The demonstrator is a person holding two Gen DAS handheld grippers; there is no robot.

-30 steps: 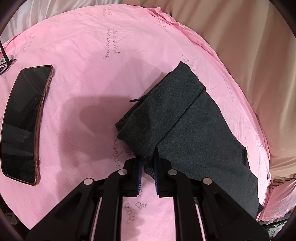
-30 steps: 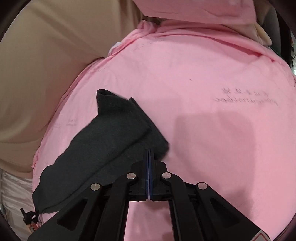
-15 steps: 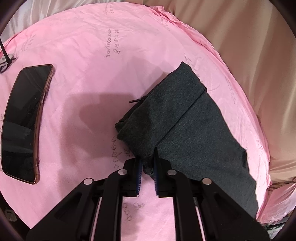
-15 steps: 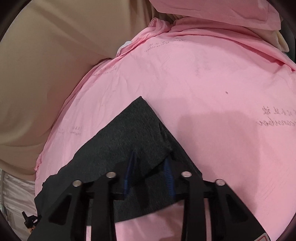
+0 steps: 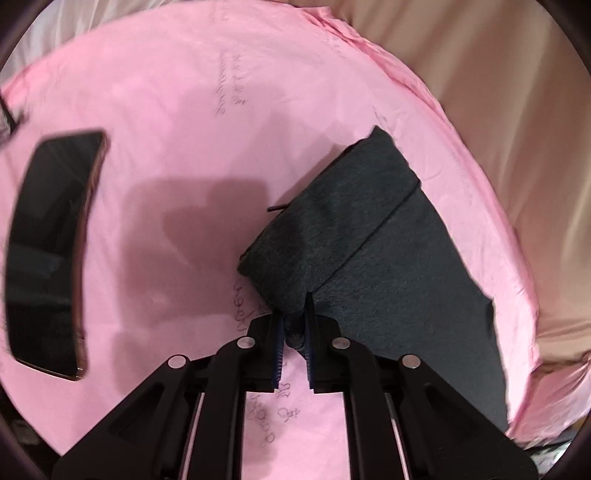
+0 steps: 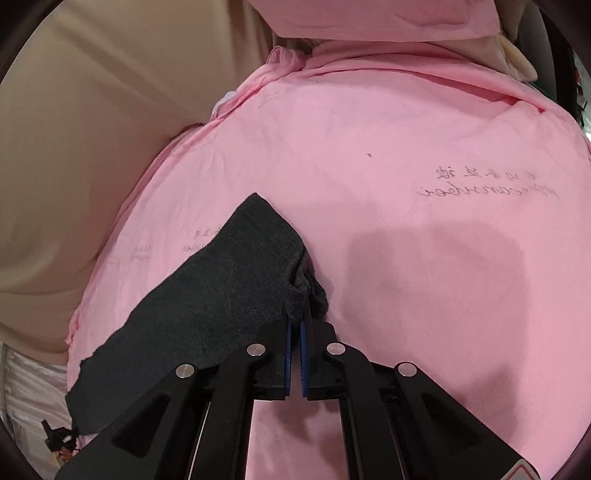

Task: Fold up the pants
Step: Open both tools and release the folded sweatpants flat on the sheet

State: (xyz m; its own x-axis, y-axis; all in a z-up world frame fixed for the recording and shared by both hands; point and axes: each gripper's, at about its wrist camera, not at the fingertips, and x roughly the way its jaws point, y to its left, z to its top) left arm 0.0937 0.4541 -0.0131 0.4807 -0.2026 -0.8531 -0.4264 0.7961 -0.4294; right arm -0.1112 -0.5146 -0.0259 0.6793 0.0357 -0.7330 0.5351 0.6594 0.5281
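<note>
Dark grey pants (image 5: 373, 258) lie partly folded on a pink sheet (image 5: 184, 110), near its right edge. My left gripper (image 5: 293, 325) is shut on the near corner of the pants' thick folded end. In the right wrist view the pants (image 6: 221, 288) stretch from centre to lower left. My right gripper (image 6: 296, 325) is shut on a bunched edge of the pants at their right side.
A black phone (image 5: 51, 251) lies on the sheet at the left. Beige fabric (image 5: 517, 129) hangs beyond the sheet's right edge, and shows at the left in the right wrist view (image 6: 74, 147). A pink pillow (image 6: 369, 18) sits at the far end.
My right gripper opened over the pants' edge, then closed on it. My left gripper kept its hold and barely moved.
</note>
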